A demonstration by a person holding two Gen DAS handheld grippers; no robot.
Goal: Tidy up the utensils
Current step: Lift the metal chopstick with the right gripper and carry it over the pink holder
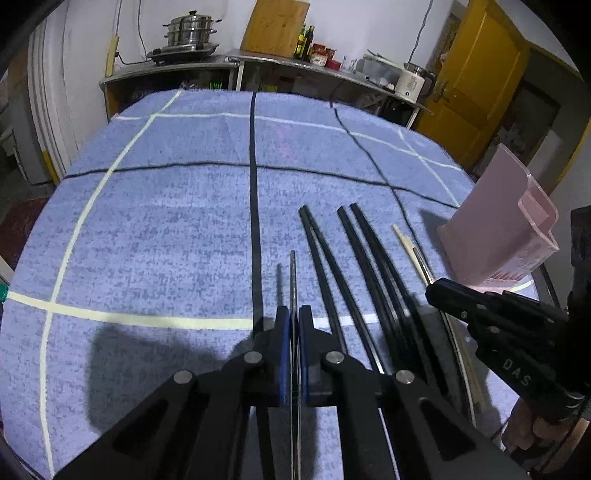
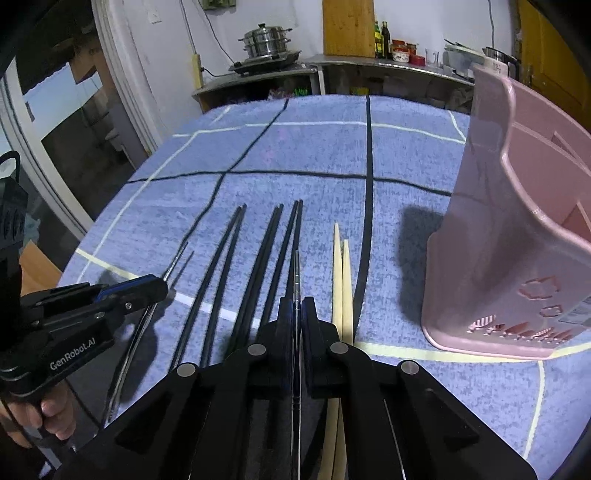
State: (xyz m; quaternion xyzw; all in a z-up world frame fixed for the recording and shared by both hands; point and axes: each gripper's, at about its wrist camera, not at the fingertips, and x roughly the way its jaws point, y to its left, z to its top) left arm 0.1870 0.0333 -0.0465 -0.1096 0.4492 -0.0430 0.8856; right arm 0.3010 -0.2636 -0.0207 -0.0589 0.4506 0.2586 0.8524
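Observation:
My left gripper (image 1: 294, 314) is shut on a thin metal chopstick (image 1: 293, 273) that sticks out forward above the cloth; it also shows in the right wrist view (image 2: 164, 286). My right gripper (image 2: 296, 308) is shut on another metal chopstick (image 2: 296, 273); it shows at the right of the left wrist view (image 1: 430, 290). Several black chopsticks (image 1: 354, 266) lie side by side on the blue cloth between the grippers, also in the right wrist view (image 2: 258, 258). Two pale wooden chopsticks (image 2: 341, 280) lie right of them. A pink utensil holder (image 2: 517, 221) stands at the right.
The table has a blue cloth (image 1: 166, 221) with black and pale stripes. Behind it stands a metal counter (image 1: 221, 62) with a steamer pot (image 1: 190, 31), bottles and jars. A yellow door (image 1: 476, 74) is at the far right.

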